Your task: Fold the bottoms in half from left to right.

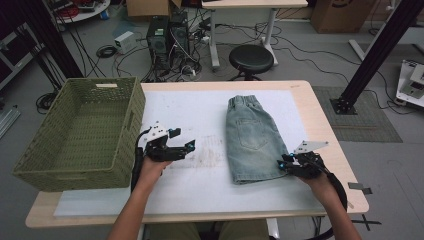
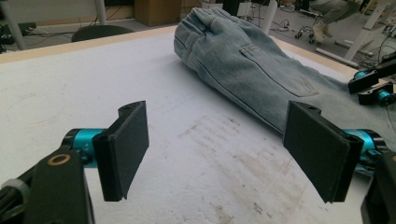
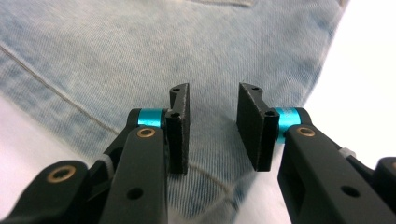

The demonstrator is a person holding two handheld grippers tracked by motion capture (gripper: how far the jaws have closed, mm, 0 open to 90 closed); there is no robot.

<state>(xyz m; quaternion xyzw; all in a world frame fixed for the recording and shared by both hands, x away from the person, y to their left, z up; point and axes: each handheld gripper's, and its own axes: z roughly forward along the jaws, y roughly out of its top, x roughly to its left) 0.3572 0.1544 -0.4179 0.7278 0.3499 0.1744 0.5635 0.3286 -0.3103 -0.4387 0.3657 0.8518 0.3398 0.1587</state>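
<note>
A pair of light blue denim shorts (image 1: 252, 137) lies flat on the white mat, waistband at the far end. My right gripper (image 1: 283, 164) sits at the shorts' near right hem corner. In the right gripper view its jaws (image 3: 212, 122) stand a little apart just above the denim (image 3: 187, 42), with no fabric pinched between the pads. My left gripper (image 1: 189, 146) rests on the bare mat left of the shorts, wide open and holding nothing (image 2: 217, 149). Beyond its jaws the shorts (image 2: 252, 65) and the right gripper (image 2: 369, 84) are seen.
A large green woven basket (image 1: 127, 125) stands empty on the table's left side, close to my left hand. The white mat (image 1: 200, 115) has a dirty smudge near its middle. A black stool (image 1: 251, 59), computer towers and cables stand beyond the far edge.
</note>
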